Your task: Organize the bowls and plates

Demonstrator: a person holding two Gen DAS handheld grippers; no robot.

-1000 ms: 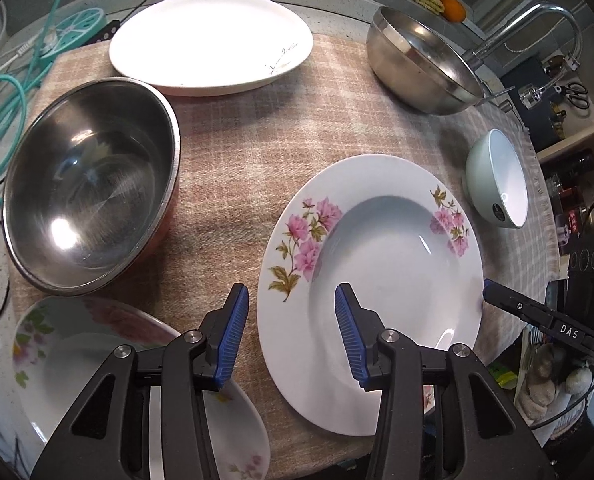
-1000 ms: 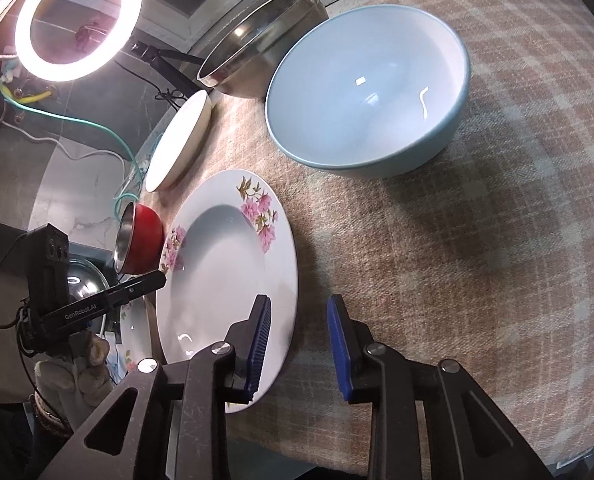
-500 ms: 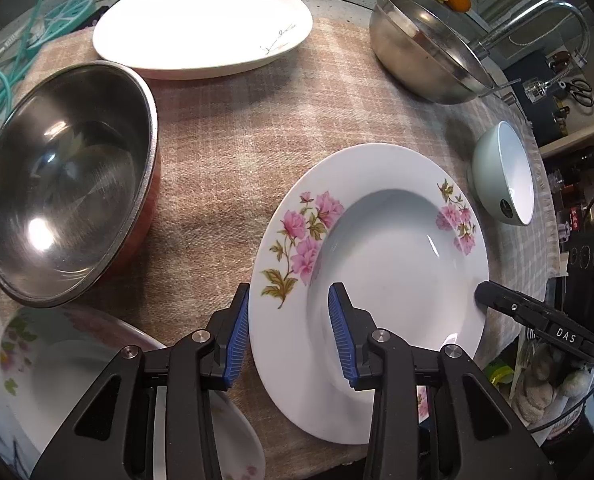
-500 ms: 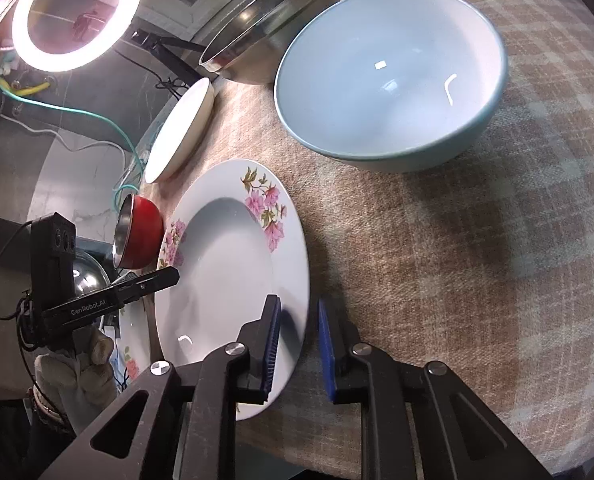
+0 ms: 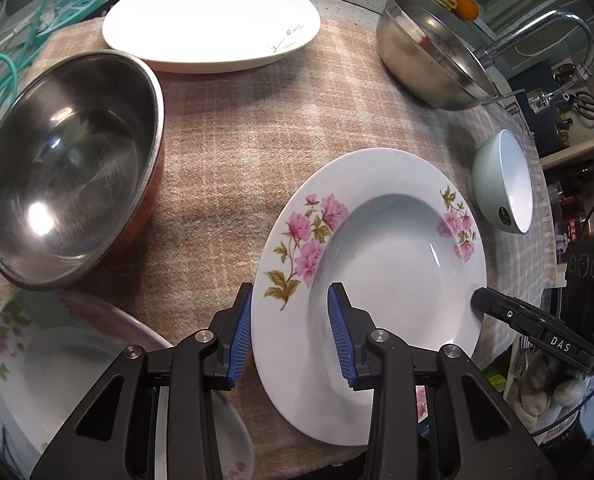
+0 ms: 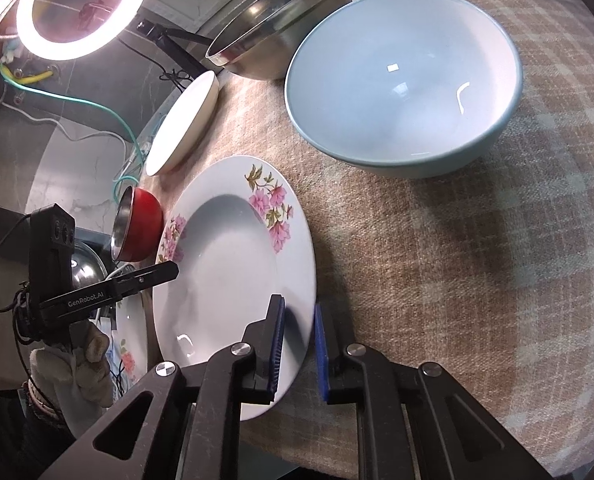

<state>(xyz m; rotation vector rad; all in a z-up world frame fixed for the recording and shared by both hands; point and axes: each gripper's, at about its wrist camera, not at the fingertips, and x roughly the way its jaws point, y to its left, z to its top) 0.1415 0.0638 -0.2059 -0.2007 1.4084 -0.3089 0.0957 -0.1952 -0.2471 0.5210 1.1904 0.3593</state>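
On the left claw [image 6: 169,272]: "GenRobot.AI" | right claw [image 5: 477,300]: "DAS" | both straddling, seemingly clamping floral plate [image 5: 377,260] rim

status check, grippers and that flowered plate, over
Left gripper and right gripper both clamped on flowered plate rim, opposite sides. Plate on checked cloth. Nothing blocking.

"DAS" stands on the right hand-held gripper [image 5: 477,303] — "GenRobot.AI" on the left hand-held gripper [image 6: 173,272].

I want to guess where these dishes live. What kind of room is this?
Most likely a kitchen. A curved metal tap rises at the counter's edge, plates and bowls such as the flowered plate sit on a checked cloth, and bottles stand on a shelf.
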